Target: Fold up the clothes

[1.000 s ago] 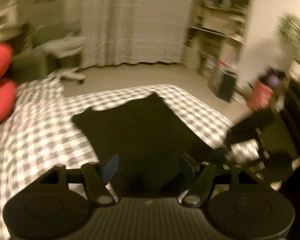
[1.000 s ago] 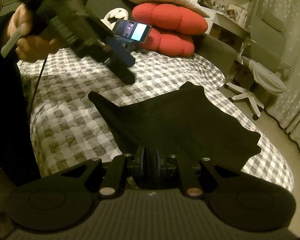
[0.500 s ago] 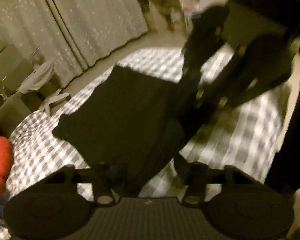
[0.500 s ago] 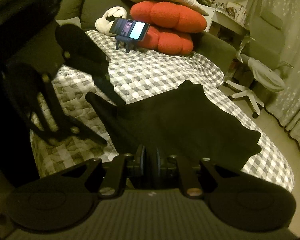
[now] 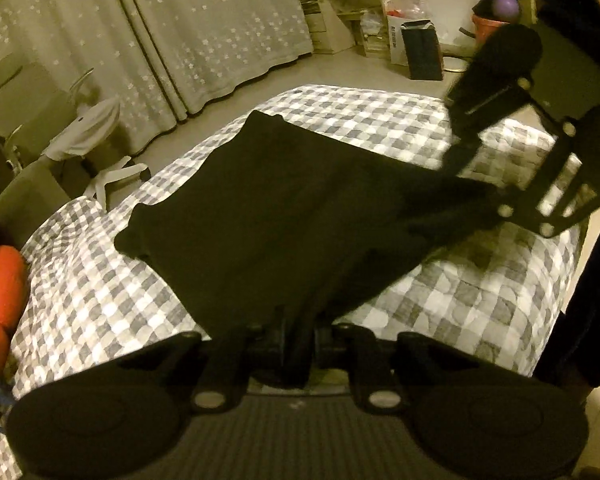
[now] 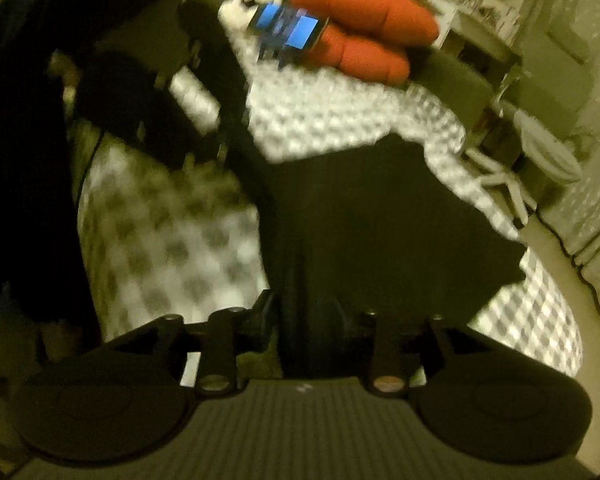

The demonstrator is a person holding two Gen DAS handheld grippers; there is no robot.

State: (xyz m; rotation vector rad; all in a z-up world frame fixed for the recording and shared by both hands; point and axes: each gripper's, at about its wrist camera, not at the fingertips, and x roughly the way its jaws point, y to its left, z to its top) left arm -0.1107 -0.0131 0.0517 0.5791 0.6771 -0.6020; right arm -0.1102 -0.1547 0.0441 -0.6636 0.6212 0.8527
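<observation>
My left gripper [image 5: 296, 336] is closing on the near hem of this floppy, light black garment [image 5: 300, 208], right gripper [image 6: 306, 320] is opening around its corner, so I'd pinch corners, not the middle.

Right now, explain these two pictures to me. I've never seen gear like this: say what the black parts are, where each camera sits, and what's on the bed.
No robot here: a person holds a two-finger gripper in each hand, and each carries a wide-angle camera looking along its fingers. The black discs and bars along the bottom of each picture are that gripper's own body.

In the left wrist view, the left gripper is closing on the near edge of a black garment, spread on a checked bedspread. The right gripper shows at the garment's far corner.

In the blurred right wrist view, the right gripper is opening with cloth between its jaws. Beyond lie red cushions and a lit phone.
</observation>
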